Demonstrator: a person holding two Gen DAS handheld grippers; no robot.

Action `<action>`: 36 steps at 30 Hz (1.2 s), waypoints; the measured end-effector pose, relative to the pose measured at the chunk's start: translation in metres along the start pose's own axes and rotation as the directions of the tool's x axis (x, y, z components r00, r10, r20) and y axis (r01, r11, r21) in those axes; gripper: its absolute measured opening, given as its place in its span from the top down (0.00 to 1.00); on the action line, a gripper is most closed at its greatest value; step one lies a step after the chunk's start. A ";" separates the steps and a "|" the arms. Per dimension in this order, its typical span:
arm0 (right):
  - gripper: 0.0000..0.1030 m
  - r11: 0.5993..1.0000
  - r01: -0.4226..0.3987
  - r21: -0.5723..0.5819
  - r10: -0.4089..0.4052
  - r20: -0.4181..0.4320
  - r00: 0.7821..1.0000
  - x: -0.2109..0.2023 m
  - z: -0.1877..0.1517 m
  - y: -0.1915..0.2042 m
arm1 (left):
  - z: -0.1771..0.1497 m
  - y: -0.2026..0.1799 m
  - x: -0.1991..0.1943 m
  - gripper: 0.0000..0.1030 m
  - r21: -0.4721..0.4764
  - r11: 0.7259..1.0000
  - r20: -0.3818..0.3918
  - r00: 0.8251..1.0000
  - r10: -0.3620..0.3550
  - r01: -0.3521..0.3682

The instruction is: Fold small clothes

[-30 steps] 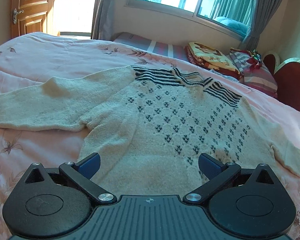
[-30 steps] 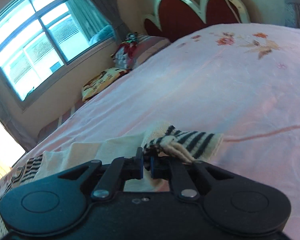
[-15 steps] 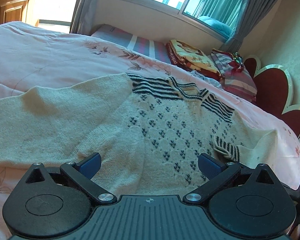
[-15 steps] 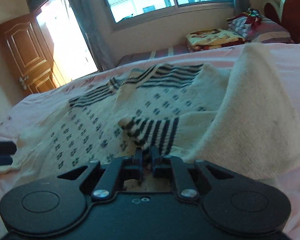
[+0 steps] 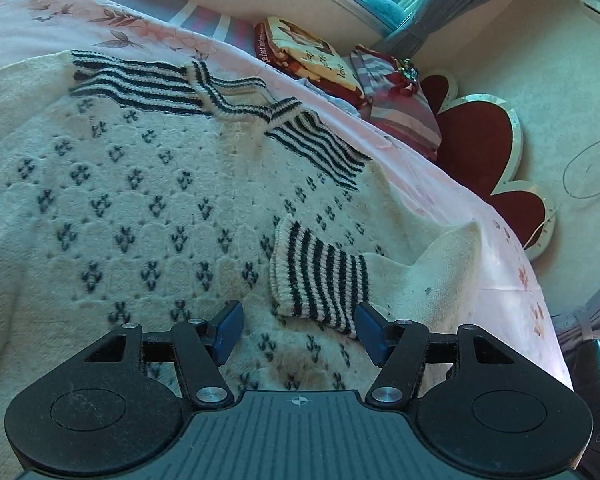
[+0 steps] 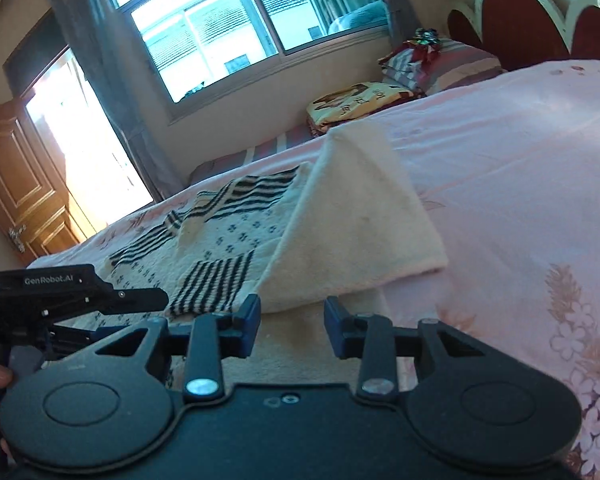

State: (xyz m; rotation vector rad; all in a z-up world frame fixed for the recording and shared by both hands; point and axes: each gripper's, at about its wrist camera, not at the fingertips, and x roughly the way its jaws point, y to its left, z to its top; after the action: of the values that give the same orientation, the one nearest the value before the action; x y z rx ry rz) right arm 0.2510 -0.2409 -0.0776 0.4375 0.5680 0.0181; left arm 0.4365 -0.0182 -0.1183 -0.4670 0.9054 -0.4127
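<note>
Right gripper (image 6: 291, 326): jaws have just been opening, now apart with nothing between them; the striped cuff (image 6: 212, 282) it pinched a second ago lies released on the sweater (image 5: 132, 208). Left gripper (image 5: 296, 330): jaws have just been closing, still spread, cuff's near edge between them, unpressed. Sweater: spread on the pink bed (image 6: 520, 184), right sleeve (image 6: 356, 216) folded across the body. First fold judged done. Beyond: pillows (image 5: 396, 96), headboard.

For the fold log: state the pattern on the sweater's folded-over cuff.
Dark and cream stripes on the cuff, clearest in the left wrist view.
</note>
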 end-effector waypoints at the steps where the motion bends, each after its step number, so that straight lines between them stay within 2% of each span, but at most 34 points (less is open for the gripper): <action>1: 0.65 1.000 0.005 0.016 -0.005 0.005 1.000 0.000 0.001 -0.003 | 0.002 -0.003 0.004 0.42 0.003 1.000 0.001 1.000 0.007 -0.007; 2: 0.65 0.999 0.008 0.035 -0.008 0.007 1.000 0.000 0.002 -0.007 | 0.003 -0.006 0.007 0.49 0.009 1.000 0.002 1.000 0.011 -0.011; 3: 0.65 0.998 0.009 0.056 -0.010 0.009 1.000 0.000 0.003 -0.010 | 0.004 -0.010 0.013 0.83 0.017 1.000 -0.009 1.000 0.017 -0.017; 4: 0.65 0.997 0.012 0.078 -0.012 0.011 1.000 0.000 0.003 -0.013 | 0.004 -0.011 0.019 0.90 0.018 1.000 -0.027 0.999 0.021 -0.020; 8: 0.64 0.989 0.014 0.147 -0.015 0.008 1.000 0.004 0.004 -0.022 | -0.003 -0.014 0.020 0.92 0.062 0.998 0.024 0.999 0.028 -0.029; 11: 0.63 0.983 -0.004 0.185 0.003 0.004 1.000 0.005 0.006 -0.027 | -0.001 -0.010 -0.015 0.92 0.065 0.997 0.148 0.989 0.021 -0.031; 14: 0.60 0.965 -0.046 0.260 0.048 -0.003 0.999 0.011 0.009 -0.034 | 0.000 0.012 -0.047 0.92 0.057 0.995 0.209 0.975 0.071 -0.085; 18: 0.59 0.939 -0.104 0.328 0.111 -0.003 0.994 0.023 0.009 -0.037 | -0.001 0.055 -0.061 0.92 -0.023 0.990 0.194 0.971 0.141 -0.140; 21: 0.59 0.918 -0.130 0.375 0.140 0.003 0.990 0.033 0.012 -0.039 | -0.003 0.070 -0.062 0.92 -0.046 0.989 0.187 0.971 0.149 -0.142; 23: 0.59 0.882 -0.166 0.442 0.181 0.008 0.983 0.042 0.014 -0.045 | -0.004 0.072 -0.060 0.92 -0.037 0.989 0.195 0.969 0.150 -0.145; 24: 0.59 0.852 -0.185 0.490 0.206 0.011 0.978 0.049 0.015 -0.050 | -0.005 0.071 -0.061 0.92 -0.034 0.988 0.204 0.967 0.153 -0.149; 26: 0.59 0.809 -0.179 0.560 0.208 0.013 0.978 0.058 0.016 -0.059 | -0.004 0.072 -0.062 0.92 -0.042 0.987 0.219 0.963 0.158 -0.152; 28: 0.59 0.786 -0.174 0.594 0.200 0.023 0.980 0.063 0.016 -0.062 | -0.004 0.074 -0.064 0.92 -0.045 0.987 0.225 0.961 0.160 -0.154; 31: 0.60 0.777 -0.167 0.607 0.186 0.032 0.982 0.071 0.020 -0.066 | -0.004 0.075 -0.065 0.92 -0.033 0.987 0.225 0.960 0.164 -0.160; 32: 0.66 0.785 -0.159 0.599 0.175 0.031 0.984 0.073 0.021 -0.066 | -0.003 0.075 -0.066 0.92 -0.029 0.986 0.227 0.960 0.165 -0.163; 33: 0.85 0.809 -0.134 0.573 0.151 0.019 0.988 0.074 0.024 -0.063 | -0.004 0.074 -0.068 0.92 -0.022 0.986 0.230 0.958 0.169 -0.168; 34: 0.92 0.830 -0.114 0.546 0.129 0.011 0.992 0.073 0.026 -0.060 | -0.004 0.073 -0.069 0.92 -0.015 0.985 0.236 0.957 0.168 -0.169; 36: 0.92 0.852 -0.117 0.511 0.119 0.029 0.992 0.068 0.028 -0.058 | -0.005 0.069 -0.072 0.92 0.006 0.984 0.254 0.952 0.170 -0.177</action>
State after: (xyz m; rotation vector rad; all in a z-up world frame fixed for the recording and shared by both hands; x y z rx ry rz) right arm 0.3172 -0.2950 -0.1153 0.9954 0.5457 -0.0157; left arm 0.4025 0.0754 -0.1120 -0.3994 0.6854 -0.1990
